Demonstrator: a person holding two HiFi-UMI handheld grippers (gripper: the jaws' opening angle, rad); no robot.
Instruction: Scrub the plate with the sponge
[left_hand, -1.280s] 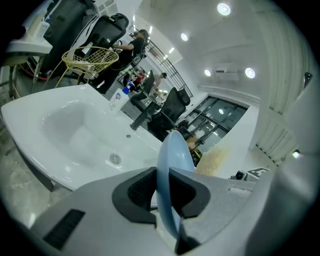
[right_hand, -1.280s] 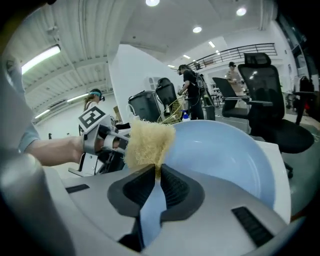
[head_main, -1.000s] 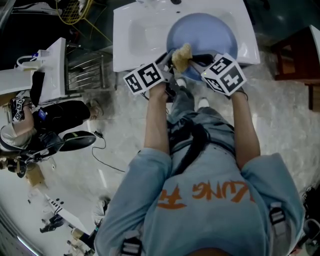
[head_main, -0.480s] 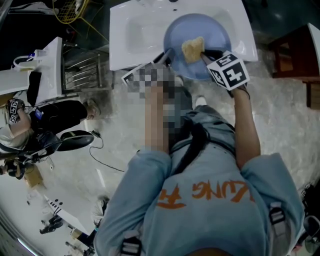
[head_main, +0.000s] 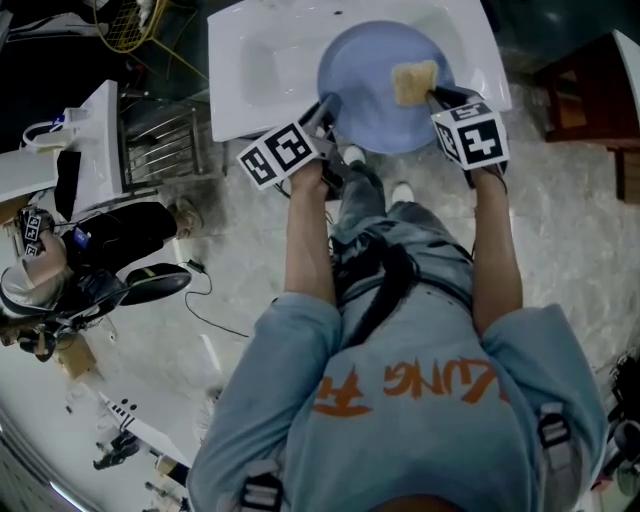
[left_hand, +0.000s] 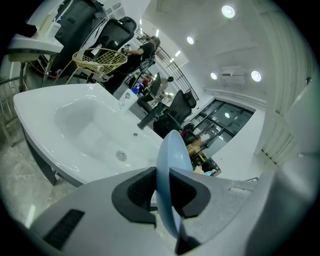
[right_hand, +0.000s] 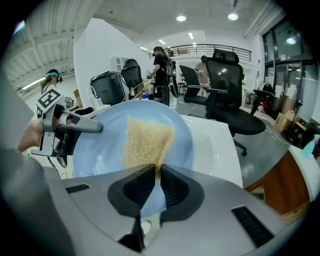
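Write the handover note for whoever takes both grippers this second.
Left gripper: shut on the rim of the plate, holding it over the white sink.
Right gripper: shut on the sponge, which lies against the plate's face near its far right edge.
Done: plate and sponge are both gripped, and the sponge is on the plate.
Left: scrub across the rest of the face. I cannot tell how clean it is.

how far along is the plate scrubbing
Done: the left gripper is clamped on the rim of the plate, holding it over the sink, and the right gripper has pinched the sponge. In hand: the sponge lies against the plate's face, at its upper right in the head view. Left: the rest of the scrubbing; no suds or wipe marks show how much is covered.
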